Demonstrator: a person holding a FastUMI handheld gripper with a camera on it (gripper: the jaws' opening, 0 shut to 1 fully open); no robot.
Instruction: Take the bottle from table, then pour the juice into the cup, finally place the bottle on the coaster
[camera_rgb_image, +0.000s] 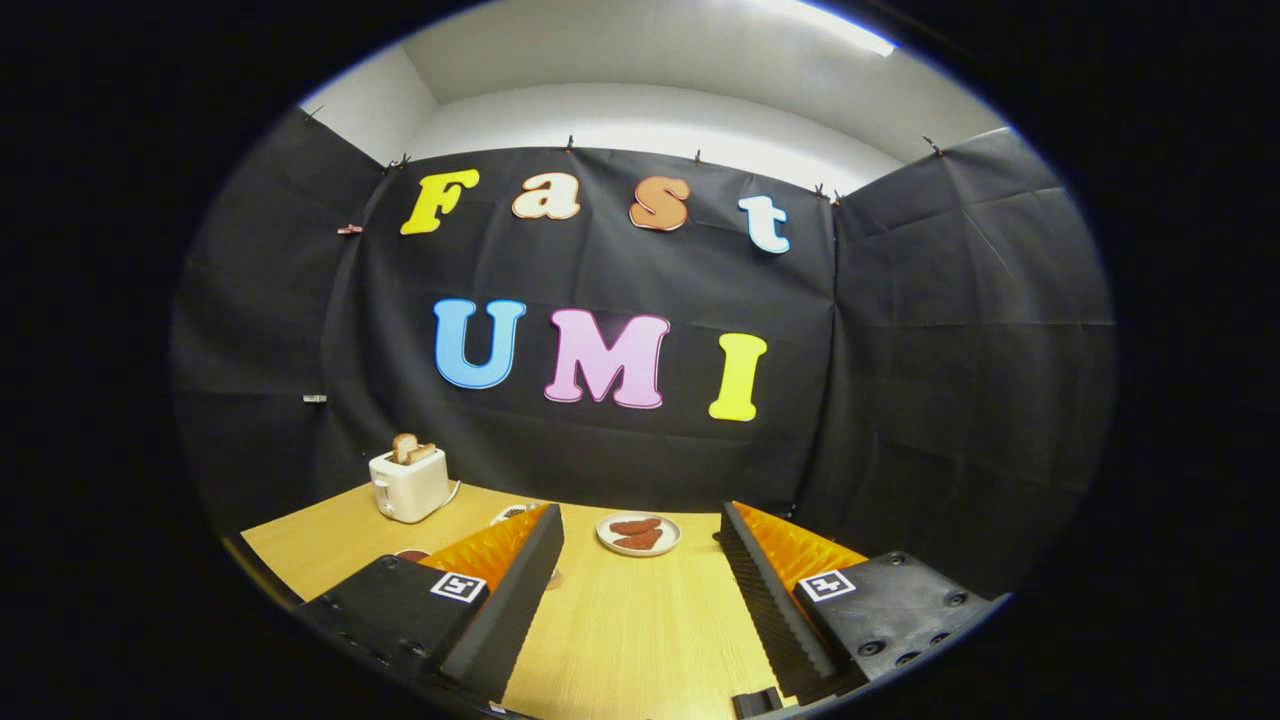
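Note:
My gripper (638, 516) is open and held low over the wooden table (640, 620), with bare tabletop and nothing else between its two black-padded fingers (510, 600). A dark reddish round piece (412, 553), perhaps the coaster, peeks out beside the left finger, which mostly hides it. Just past that finger's tip lies a small white-rimmed round thing (515, 512); I cannot tell what it is. A faint clear rim (553, 578) shows against the left finger's inner side.
A white toaster (408, 485) with toast sticking out stands at the table's far left. A white plate (638, 534) with two brown pieces of food lies beyond the fingers near the back wall. The table's far edge meets the black cloth.

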